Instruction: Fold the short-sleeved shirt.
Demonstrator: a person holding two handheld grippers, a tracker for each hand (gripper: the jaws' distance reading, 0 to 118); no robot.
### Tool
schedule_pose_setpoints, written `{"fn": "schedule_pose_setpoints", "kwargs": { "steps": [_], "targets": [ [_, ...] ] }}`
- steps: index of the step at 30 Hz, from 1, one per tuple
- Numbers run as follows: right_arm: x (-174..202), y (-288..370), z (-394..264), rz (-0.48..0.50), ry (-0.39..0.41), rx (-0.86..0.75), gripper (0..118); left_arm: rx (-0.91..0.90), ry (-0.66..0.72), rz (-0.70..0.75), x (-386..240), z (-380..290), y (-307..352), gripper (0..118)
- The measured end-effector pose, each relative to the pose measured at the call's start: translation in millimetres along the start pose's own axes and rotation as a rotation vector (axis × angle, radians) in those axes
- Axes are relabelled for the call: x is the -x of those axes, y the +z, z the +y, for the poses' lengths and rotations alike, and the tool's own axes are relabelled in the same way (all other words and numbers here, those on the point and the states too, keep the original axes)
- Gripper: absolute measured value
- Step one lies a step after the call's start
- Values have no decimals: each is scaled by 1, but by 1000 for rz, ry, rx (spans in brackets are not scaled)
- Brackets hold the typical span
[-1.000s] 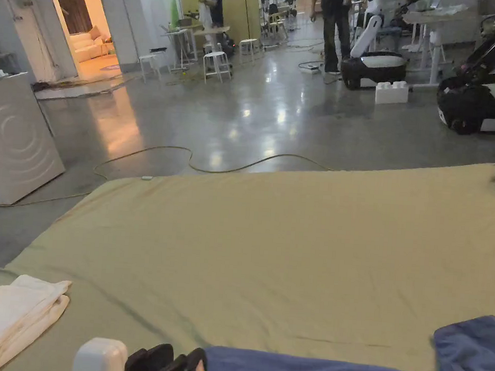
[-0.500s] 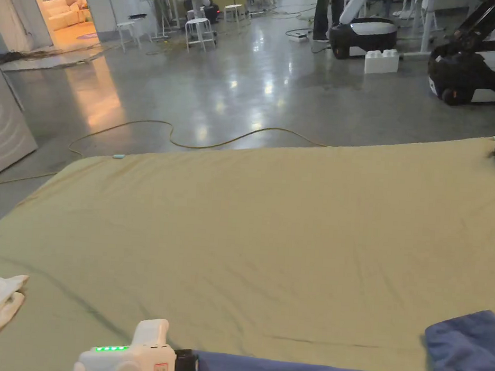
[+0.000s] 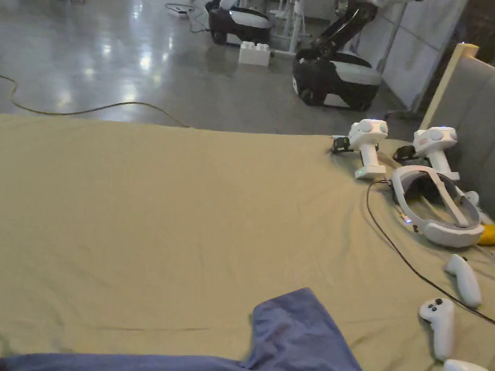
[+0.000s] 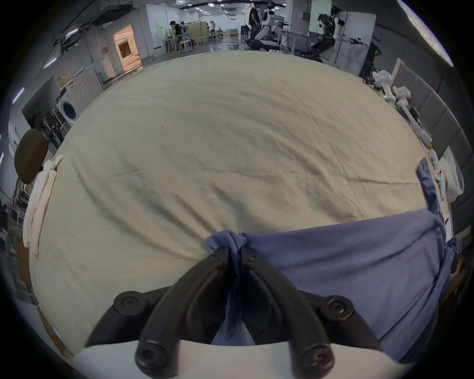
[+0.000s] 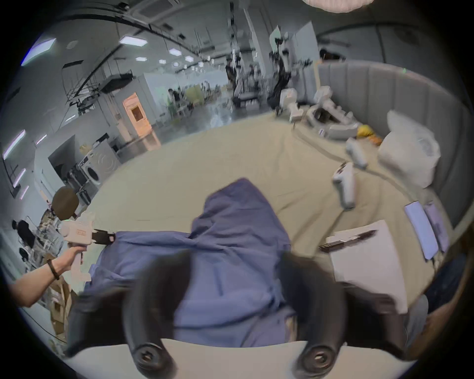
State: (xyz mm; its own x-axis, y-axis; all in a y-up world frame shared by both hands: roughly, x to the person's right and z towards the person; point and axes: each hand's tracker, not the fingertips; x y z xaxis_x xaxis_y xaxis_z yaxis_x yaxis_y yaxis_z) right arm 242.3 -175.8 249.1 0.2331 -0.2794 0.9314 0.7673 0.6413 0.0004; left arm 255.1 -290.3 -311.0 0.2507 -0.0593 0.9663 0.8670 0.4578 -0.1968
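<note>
The blue short-sleeved shirt (image 3: 304,346) lies on the bed's (image 3: 186,205) near edge. The left tool (image 4: 234,252) pinches a bunched corner, probably for spreading; the right tool (image 5: 234,259) hovers over it, jaws apart.

Glossy grey floor (image 3: 117,58), grey padded headboard (image 3: 484,115), ceiling light panels (image 5: 133,40)

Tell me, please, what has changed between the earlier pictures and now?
Mainly the head camera swung right, so the whole picture shifted. The blue shirt lies along the near edge of the bed sheet as before, and the left claw stays shut on its edge. The right claw is open over the shirt; whether it moved, I cannot tell.
</note>
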Motion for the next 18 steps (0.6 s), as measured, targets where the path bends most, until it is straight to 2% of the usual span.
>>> {"fn": "schedule_pose_setpoints", "kwargs": {
  "steps": [3,6,8,9,10,11,13,16,17,18],
  "targets": [
    [-20,-68,23,-164,132,116,80,0,-3,4,-7,-3,7,11],
    [-43,-128,38,-235,72,278,80,-6,-14,7,-12,-8,11,11],
    [-52,-155,35,-313,54,345,72,-8,-27,1,-14,-12,13,11],
    [-51,-160,29,-310,55,369,72,-12,-30,3,-15,-13,14,11],
    [-46,-159,25,-301,77,333,67,-14,-30,3,-15,-11,15,11],
    [-41,-151,22,-327,126,296,55,-16,-28,3,-15,-12,16,11],
    [-31,-146,20,-313,162,292,0,-14,-15,-2,-15,-13,18,11],
    [-25,-141,22,-325,198,278,0,-11,46,-35,-7,-6,29,10],
    [-26,-135,23,-308,195,272,0,-26,78,-60,-3,-6,37,10],
    [-26,-121,25,-240,153,229,0,-66,109,-96,3,-6,54,9]
  ]
}}
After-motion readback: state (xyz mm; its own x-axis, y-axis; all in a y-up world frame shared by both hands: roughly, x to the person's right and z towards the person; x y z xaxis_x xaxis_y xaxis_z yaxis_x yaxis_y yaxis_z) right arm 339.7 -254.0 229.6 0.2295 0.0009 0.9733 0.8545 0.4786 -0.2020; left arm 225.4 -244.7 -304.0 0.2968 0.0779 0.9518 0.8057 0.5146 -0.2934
